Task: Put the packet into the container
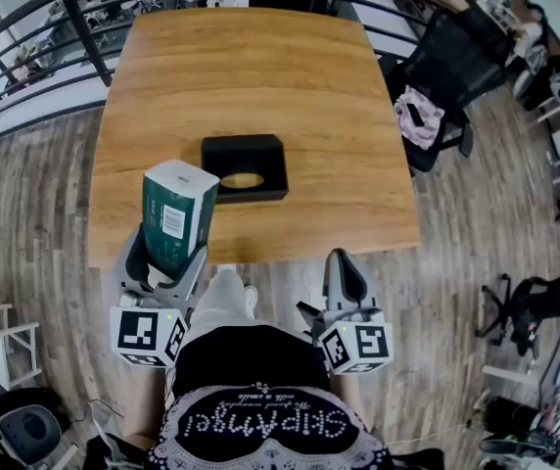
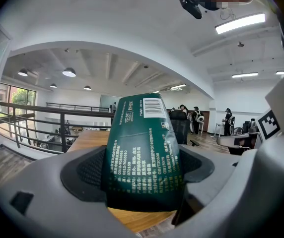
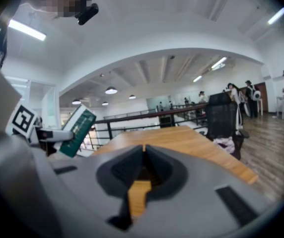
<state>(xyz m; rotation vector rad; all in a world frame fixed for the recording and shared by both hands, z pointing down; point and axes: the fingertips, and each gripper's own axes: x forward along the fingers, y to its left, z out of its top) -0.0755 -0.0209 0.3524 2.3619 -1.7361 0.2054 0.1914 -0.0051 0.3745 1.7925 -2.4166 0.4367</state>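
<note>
Leftmost, a dark railing (image 1: 25, 8) was seen curving past the far corner of the wooden table (image 1: 260, 67). Next, the left gripper (image 1: 167, 260) was held low at the table's near edge, its 2 jaws clamped on the lower part of the green packet (image 1: 175, 213). The packet was kept upright, with its white top and barcode label raised above the jaws. In the left gripper view the packet (image 2: 143, 152) was seen filling the gap between the dark pads (image 2: 90, 170) and pressed from both sides, so a firm hold was judged likely. The low grip was probably chosen so that the free end could be led into an opening.

Further right, just beyond the packet, the black container (image 1: 265, 152) was lying flat on the table with 1 oval opening in its top face. The packet was not yet in it. It was held by the container's near left corner, and whether the 2 touched could not be told. The task was therefore judged to be at the carrying step, with the insertion left to do.

Right again, the right gripper (image 1: 347, 280) was held off the table's near edge, above the floor, its jaws brought together with nothing between them. It was apparently kept aside, perhaps to steady the container when needed. At the far right, a black office chair (image 1: 456, 57) was standing by the table's corner, well apart from the work.
</note>
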